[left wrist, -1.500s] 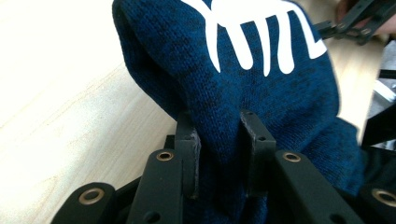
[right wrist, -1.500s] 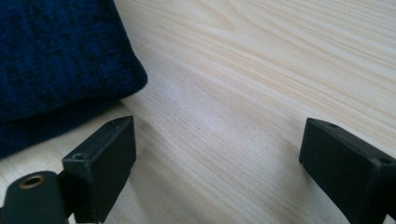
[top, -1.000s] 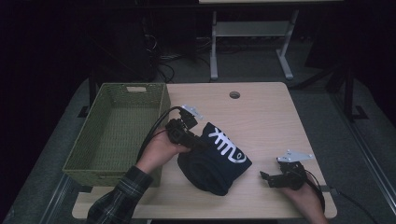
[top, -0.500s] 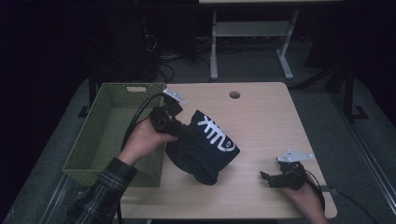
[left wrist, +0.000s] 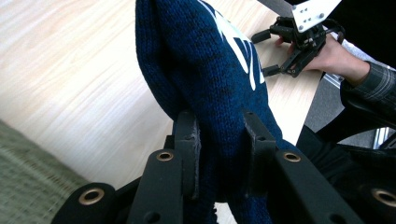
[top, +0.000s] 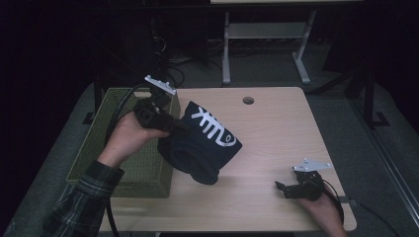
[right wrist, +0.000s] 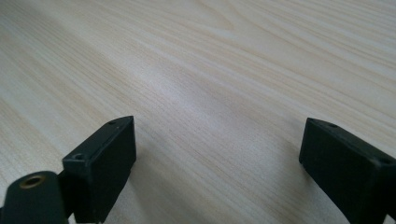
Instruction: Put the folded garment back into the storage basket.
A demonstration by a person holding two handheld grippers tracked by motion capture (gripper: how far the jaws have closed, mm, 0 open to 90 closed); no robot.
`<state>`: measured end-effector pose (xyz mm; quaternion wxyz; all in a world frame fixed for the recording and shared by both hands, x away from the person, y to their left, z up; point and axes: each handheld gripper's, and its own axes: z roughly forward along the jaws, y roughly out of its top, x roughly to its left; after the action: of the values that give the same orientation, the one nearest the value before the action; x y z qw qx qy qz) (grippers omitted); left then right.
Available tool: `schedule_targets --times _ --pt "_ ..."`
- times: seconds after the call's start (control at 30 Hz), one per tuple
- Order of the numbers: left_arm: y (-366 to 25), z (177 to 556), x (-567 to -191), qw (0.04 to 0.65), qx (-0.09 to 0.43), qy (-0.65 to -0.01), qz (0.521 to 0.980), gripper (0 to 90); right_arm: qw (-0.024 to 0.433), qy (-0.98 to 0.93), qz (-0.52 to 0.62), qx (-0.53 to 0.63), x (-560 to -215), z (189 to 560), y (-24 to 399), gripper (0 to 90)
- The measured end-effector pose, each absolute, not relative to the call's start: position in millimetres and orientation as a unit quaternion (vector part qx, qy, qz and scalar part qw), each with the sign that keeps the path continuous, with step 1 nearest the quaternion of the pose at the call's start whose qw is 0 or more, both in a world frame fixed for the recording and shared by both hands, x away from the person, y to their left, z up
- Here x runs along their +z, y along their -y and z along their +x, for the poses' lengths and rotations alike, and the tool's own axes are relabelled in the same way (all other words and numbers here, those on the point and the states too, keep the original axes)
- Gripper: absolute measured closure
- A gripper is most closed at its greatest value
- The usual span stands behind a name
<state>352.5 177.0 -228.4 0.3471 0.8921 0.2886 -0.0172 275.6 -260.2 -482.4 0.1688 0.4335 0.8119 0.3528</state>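
Observation:
A dark blue knitted garment (top: 202, 145) with a white fishbone pattern hangs lifted above the table's left part, right beside the basket. My left gripper (top: 179, 126) is shut on its upper left edge; in the left gripper view the knit (left wrist: 210, 79) is pinched between the two black jaws. My right gripper (top: 280, 188) rests open on the wooden table (top: 276, 128) near the front right corner, nothing between its jaws. In the right gripper view its fingers (right wrist: 105, 161) stand wide apart over bare wood. The right gripper (left wrist: 268, 51) also appears far off in the left gripper view.
An olive green woven basket (top: 99, 148) stands along the table's left edge, its inside seemingly bare. A round cable hole (top: 248, 100) sits at the table's back. A white frame (top: 262, 34) and cables lie on the dark floor behind.
My left gripper has lifted the blue garment and carried it left and back toward the basket. The right gripper has stayed where it was.

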Motion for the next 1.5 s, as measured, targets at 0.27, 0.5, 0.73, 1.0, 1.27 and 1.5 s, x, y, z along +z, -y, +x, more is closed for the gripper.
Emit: schedule_targets --times 0.27,0.5,0.73,1.0,1.27,1.5 --pt "-204.1 349.1 -206.9 0.362 -0.004 -0.305 0.881 72.3 0.169 -0.812 0.433 0.353 -482.4 275.6 260.2 10.6" --pt "-236.5 343.2 -191.2 0.373 0.016 -0.331 0.866 72.4 0.170 -0.812 0.434 0.353 -482.4 275.7 260.3 10.5" --pt "-258.6 338.5 -187.4 0.375 0.025 -0.351 0.858 72.4 0.170 -0.812 0.434 0.353 -482.5 275.7 260.3 10.5" --pt "-296.3 327.7 -176.2 0.385 0.046 -0.381 0.839 72.5 0.170 -0.811 0.434 0.353 -482.5 275.8 260.3 10.6" --pt "-322.4 319.9 -181.5 0.385 0.055 -0.410 0.825 72.5 0.171 -0.811 0.434 0.352 -482.5 275.9 260.5 10.6" --pt "-336.5 318.1 -198.1 0.382 0.055 -0.430 0.816 72.5 0.171 -0.811 0.435 0.352 -482.5 276.0 260.6 10.6"
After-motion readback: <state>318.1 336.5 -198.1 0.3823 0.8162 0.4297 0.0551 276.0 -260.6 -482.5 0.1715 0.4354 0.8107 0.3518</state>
